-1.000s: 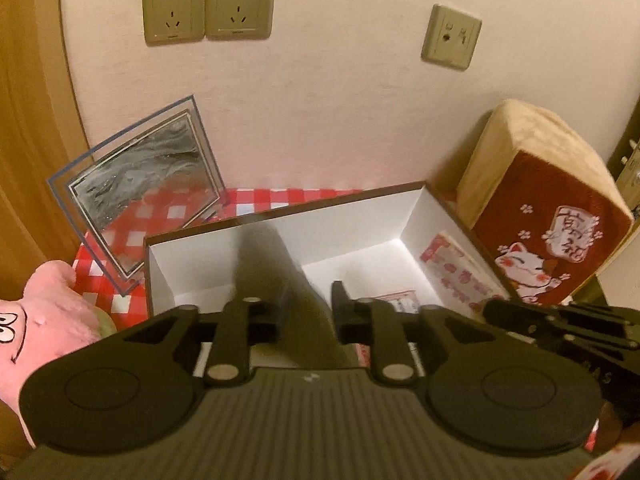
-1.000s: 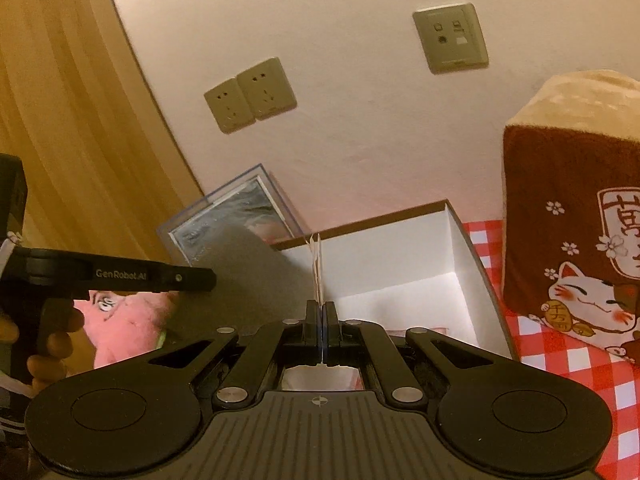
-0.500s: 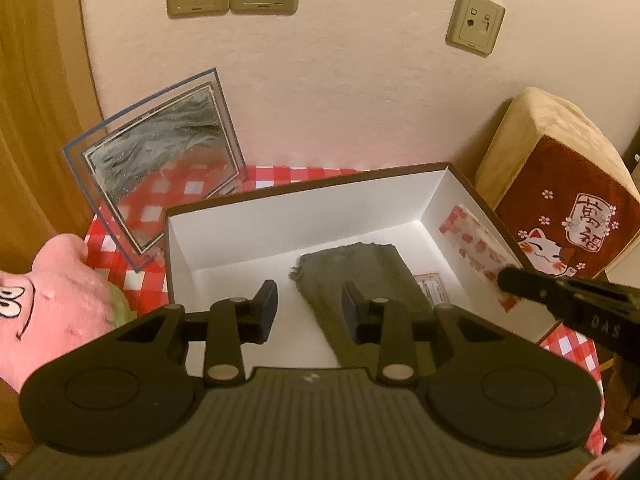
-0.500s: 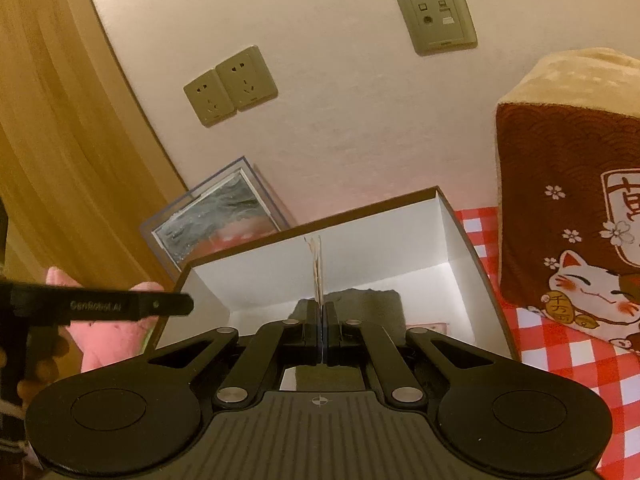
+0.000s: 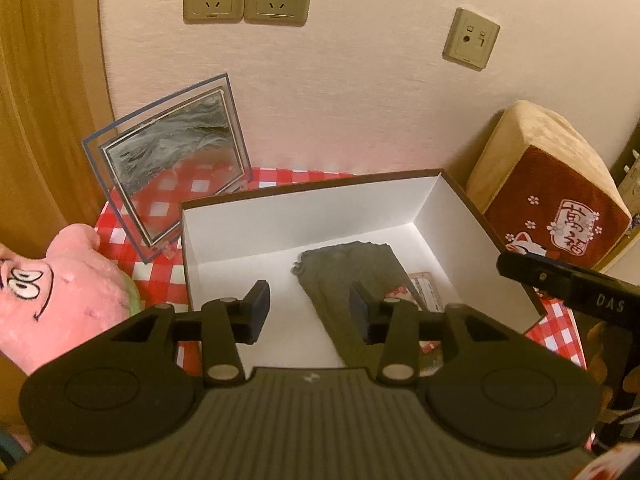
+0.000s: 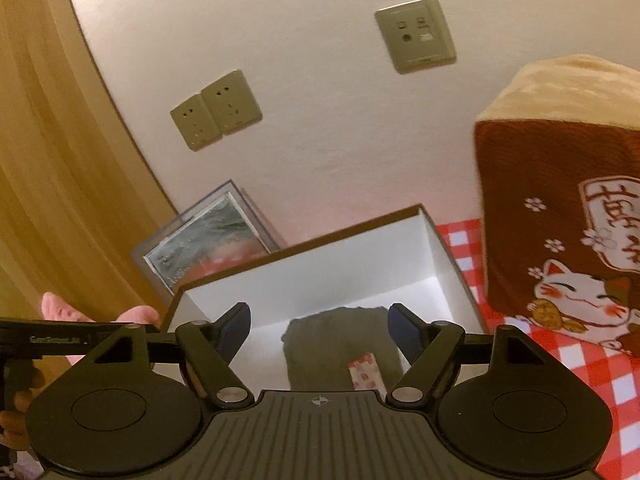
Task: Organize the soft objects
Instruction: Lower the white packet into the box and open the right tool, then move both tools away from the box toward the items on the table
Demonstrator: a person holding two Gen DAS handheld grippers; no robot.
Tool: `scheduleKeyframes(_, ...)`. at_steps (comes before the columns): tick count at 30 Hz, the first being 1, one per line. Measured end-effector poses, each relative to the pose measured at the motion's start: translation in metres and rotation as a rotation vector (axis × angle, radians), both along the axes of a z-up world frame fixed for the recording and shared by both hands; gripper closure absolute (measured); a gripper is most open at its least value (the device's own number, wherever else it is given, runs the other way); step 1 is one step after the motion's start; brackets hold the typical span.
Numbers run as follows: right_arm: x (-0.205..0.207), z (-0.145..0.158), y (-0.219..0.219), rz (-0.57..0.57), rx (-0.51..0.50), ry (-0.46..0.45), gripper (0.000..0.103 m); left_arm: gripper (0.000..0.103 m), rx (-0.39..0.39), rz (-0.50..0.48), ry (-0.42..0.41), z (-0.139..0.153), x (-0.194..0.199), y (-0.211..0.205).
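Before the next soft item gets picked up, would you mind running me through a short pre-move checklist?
1. Grey cloth pouch lying flat in the white box: ok.
2. Right tool clear of the pouch, jaws opening, nothing between them: ok.
3. Left tool empty, jaws opening: ok.
4. Free floor space at the box's left for another item: ok.
5. Pink plush toy outside the box, left of it, unobstructed: ok.
6. Small printed packets in the box, whether they sit under or on the pouch: cannot tell.
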State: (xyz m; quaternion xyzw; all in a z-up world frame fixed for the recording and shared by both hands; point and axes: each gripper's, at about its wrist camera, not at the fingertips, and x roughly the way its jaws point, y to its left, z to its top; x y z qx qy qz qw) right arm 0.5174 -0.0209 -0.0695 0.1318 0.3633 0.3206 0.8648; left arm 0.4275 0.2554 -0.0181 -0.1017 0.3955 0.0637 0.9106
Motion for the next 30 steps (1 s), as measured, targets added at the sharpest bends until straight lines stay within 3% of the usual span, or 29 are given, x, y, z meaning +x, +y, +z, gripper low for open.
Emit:
scheduleKeyframes(10, -0.032, 0.015, -0.048, -0.042, -0.016, 0.01, 0.028, 0.056, 0.026, 0.013, 0.004, 0.007, -0.037, -0.012)
scheduleKeyframes(30, -0.155, 0.018, -0.161, -0.199, -0.032, 0.096, 0.027, 0.054, 0.003, -0.023, 0.013, 0.012, -0.137, -0.05)
